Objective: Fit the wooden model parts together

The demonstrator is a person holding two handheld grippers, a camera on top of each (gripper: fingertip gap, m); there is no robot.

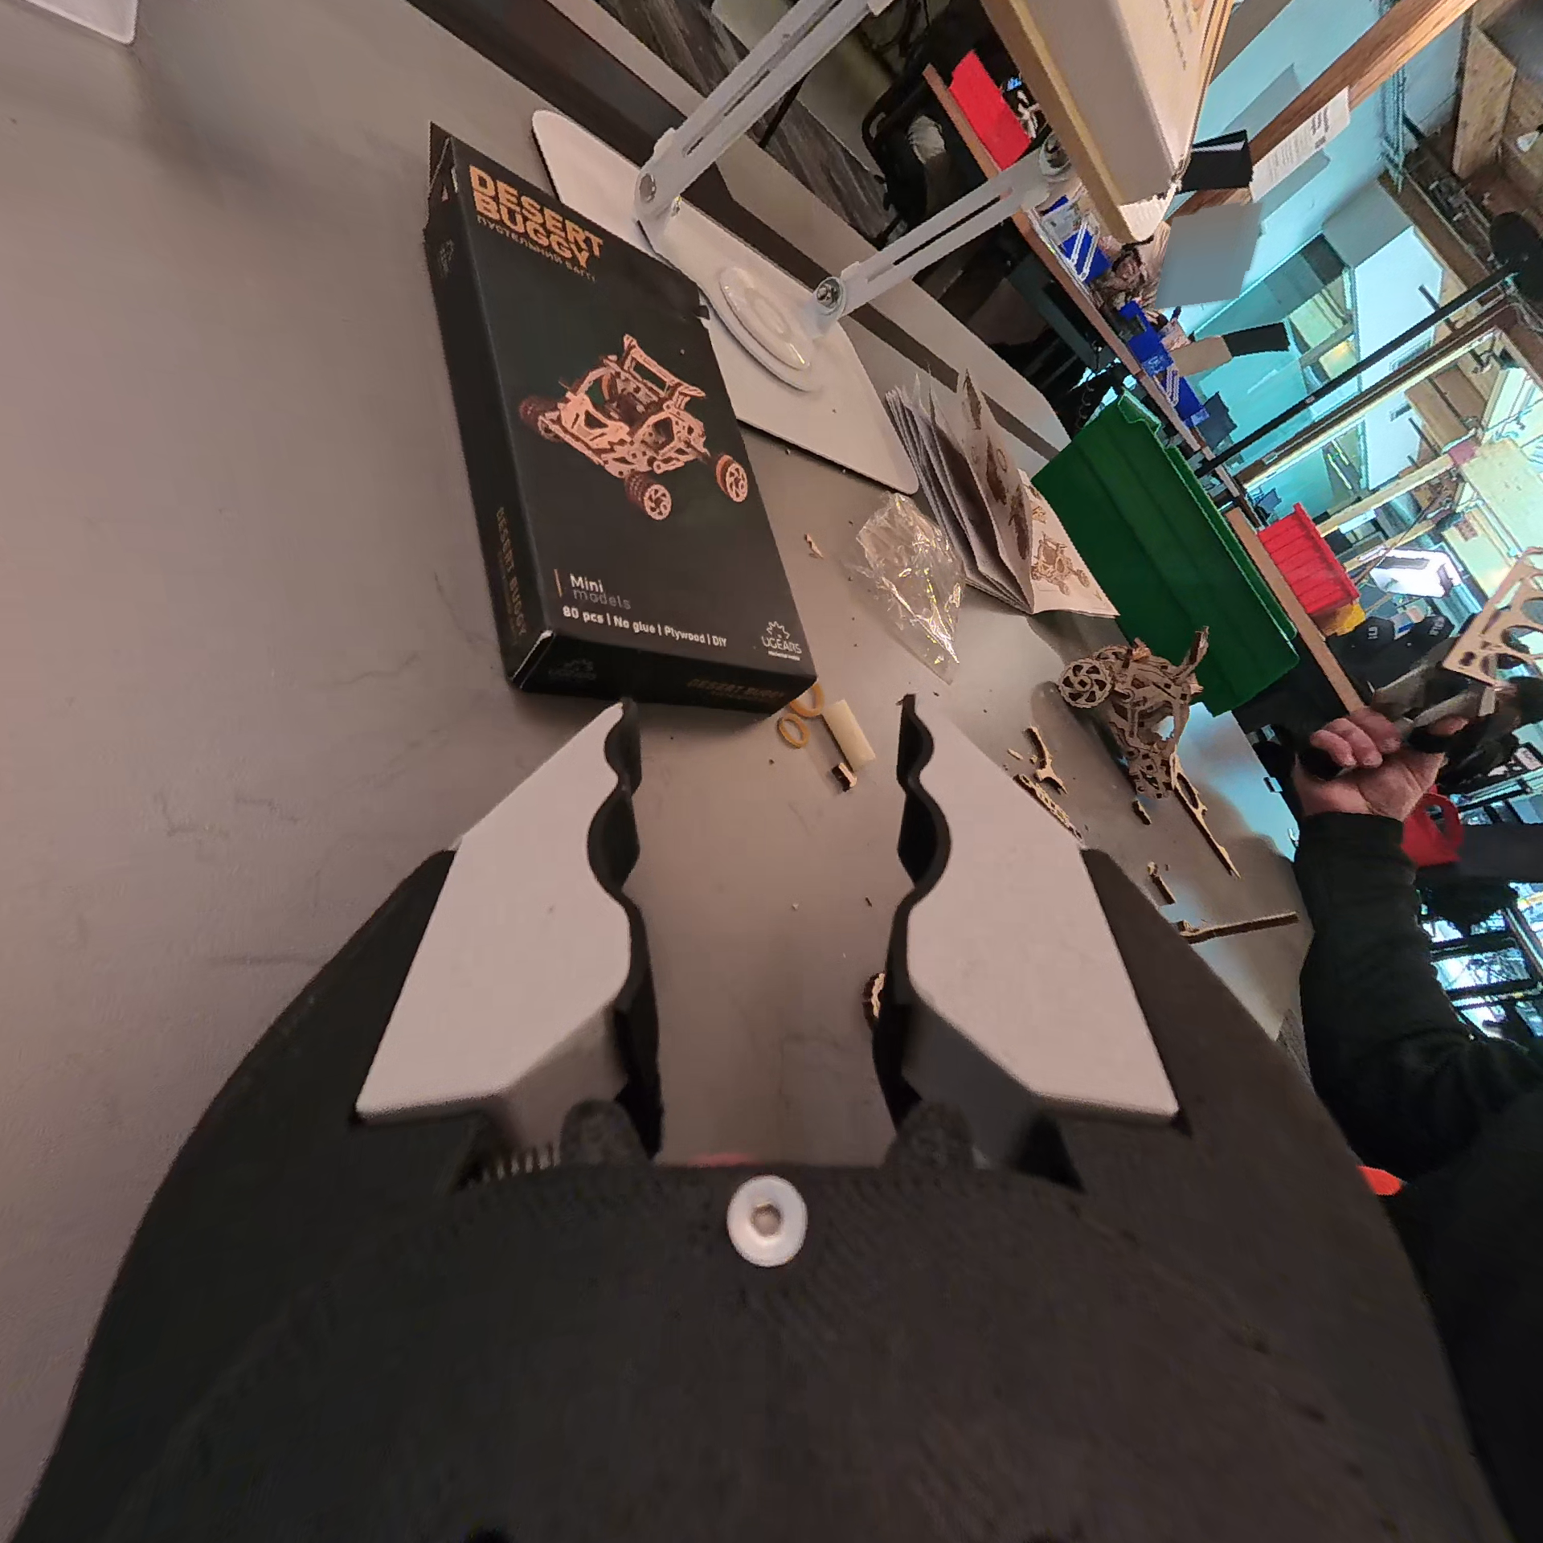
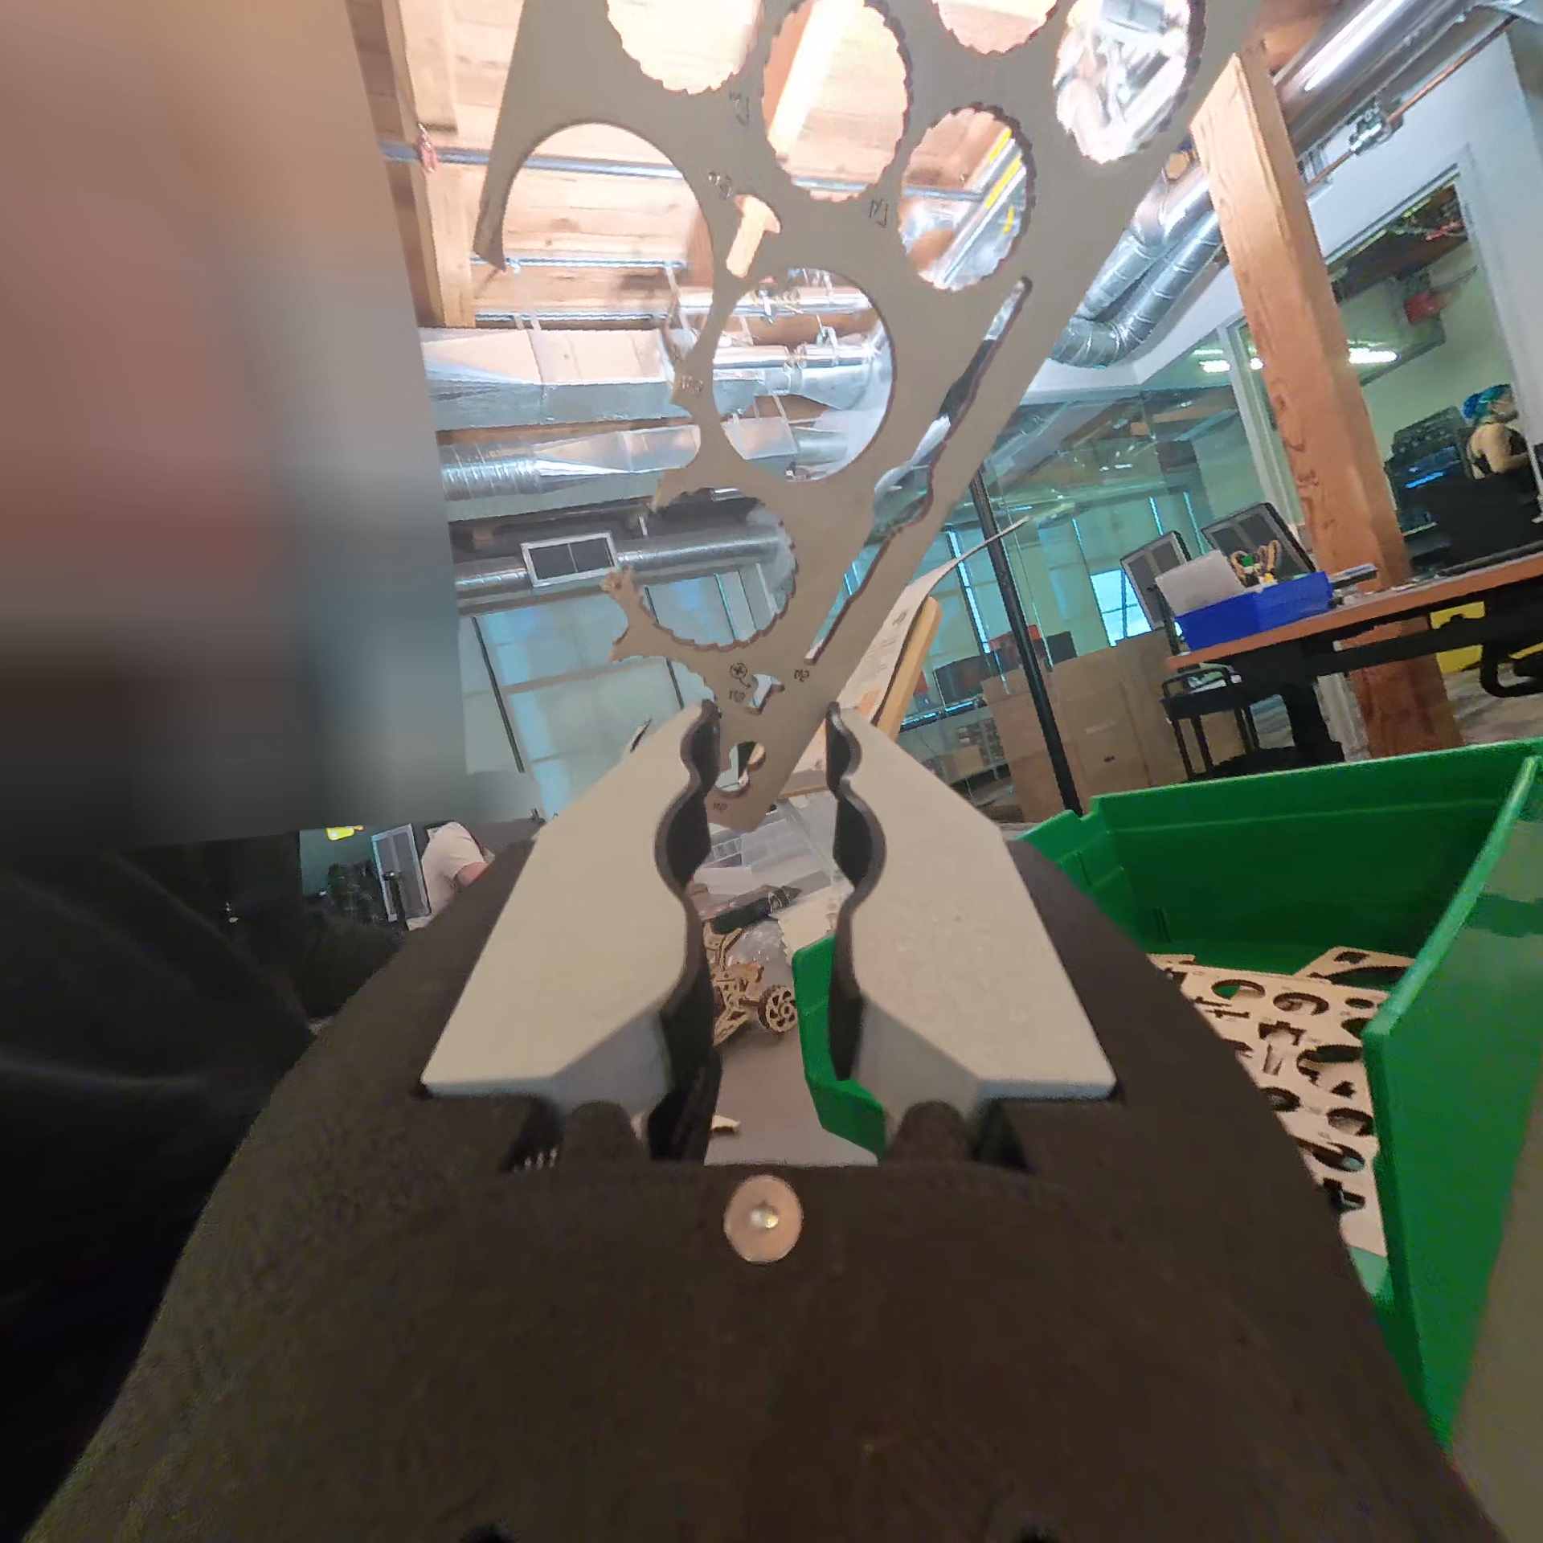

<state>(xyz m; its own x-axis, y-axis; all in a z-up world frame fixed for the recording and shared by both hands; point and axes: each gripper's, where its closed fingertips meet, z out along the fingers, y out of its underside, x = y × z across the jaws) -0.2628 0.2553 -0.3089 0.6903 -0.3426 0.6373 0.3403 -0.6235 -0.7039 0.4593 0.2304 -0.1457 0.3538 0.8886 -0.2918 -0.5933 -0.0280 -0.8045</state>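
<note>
While I look along the left gripper, these are the things I make out, left to right.

Left gripper (image 1: 764,718): my jaws stand wide apart with nothing between them, hovering over the grey desk (image 1: 209,584).
Model kit box (image 1: 601,442): black, lying flat on the desk just beyond my left jaw tips, with a picture of a wooden buggy on its face.
Small bits (image 1: 822,735): rubber bands, a pale peg and a dark scrap, on the desk between the box and my right jaw tip.
Lamp base (image 1: 768,326): white, with a jointed white arm, behind the box.
Plastic bag (image 1: 914,568): clear, crumpled, right of the box.
Instruction booklet (image 1: 994,509): open, just beside the bag.
Half-built wooden model (image 1: 1131,710): on the desk right of my jaws, with loose wooden offcuts near it.
Green bin (image 1: 1169,543): behind the model at the desk's far edge.
Hand (image 1: 1369,760): at the right edge, holding the other gripper up.

Right gripper (image 2: 772,735): my jaws are partly closed on the lower corner of a wooden parts sheet (image 2: 801,401), which stands tilted above them in the air, most of its round pieces already punched out.
Bin contents (image 2: 1269,1044): in the right wrist view, another punched sheet lies inside the green bin.
</note>
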